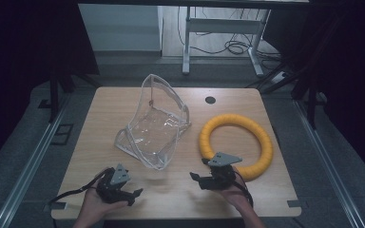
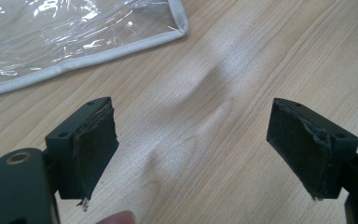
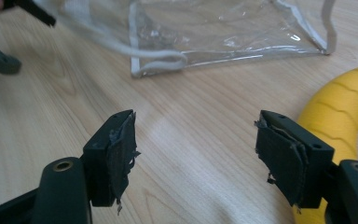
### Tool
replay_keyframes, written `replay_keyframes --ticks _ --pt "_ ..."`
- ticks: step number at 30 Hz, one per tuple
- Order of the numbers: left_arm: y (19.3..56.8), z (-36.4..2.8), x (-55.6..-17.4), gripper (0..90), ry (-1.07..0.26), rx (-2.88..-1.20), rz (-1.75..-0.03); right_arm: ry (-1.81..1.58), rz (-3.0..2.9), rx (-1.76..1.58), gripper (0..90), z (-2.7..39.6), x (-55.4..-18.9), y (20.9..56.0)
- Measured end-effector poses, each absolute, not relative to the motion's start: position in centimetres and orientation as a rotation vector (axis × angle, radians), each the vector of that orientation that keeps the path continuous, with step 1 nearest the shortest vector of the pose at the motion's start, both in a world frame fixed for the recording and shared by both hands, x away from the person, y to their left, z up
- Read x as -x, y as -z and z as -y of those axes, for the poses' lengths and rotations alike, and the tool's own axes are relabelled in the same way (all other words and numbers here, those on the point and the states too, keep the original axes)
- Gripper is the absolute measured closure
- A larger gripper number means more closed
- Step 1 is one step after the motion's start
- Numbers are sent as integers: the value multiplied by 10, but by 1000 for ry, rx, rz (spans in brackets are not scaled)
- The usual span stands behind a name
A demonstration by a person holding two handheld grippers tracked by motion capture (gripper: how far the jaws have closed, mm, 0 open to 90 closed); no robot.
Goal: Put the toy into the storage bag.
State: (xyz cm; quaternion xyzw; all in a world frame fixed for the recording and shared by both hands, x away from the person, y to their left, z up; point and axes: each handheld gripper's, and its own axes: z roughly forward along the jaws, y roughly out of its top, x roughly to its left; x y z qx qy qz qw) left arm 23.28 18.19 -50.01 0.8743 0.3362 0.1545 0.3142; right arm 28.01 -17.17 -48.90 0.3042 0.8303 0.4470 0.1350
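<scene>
Two grippers sit close to me at the near edge of the table (image 1: 100, 102). I see my left gripper (image 1: 132, 194) spread wide over bare wood. My right gripper (image 1: 200, 172) is spread too, with nothing between its jaws (the yellow ring (image 1: 261, 137) lies just beside it). Farther off, the clear plastic bag (image 1: 154, 126) rests mid-table, left of the ring.

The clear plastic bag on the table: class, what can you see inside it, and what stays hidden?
Inside the clear plastic bag nothing shows; through its creased, glossy walls you see only the wooden table. Glare and folds hide small patches, and its underside is covered. The yellow ring lies outside, beside it.
</scene>
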Motion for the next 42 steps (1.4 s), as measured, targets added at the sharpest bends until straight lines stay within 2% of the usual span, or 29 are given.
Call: replay_keyframes --ticks 10,25,42 --pt "499 -182 -233 154 -407 -2304 -886 -1318 -2412 -902 319 190 -290 466" --pt "501 -181 -234 154 -403 -2311 -887 -1118 -2514 -840 319 198 -305 443" --pt "499 -182 -233 154 -405 -2309 -884 -937 -2629 -849 322 201 -325 440"
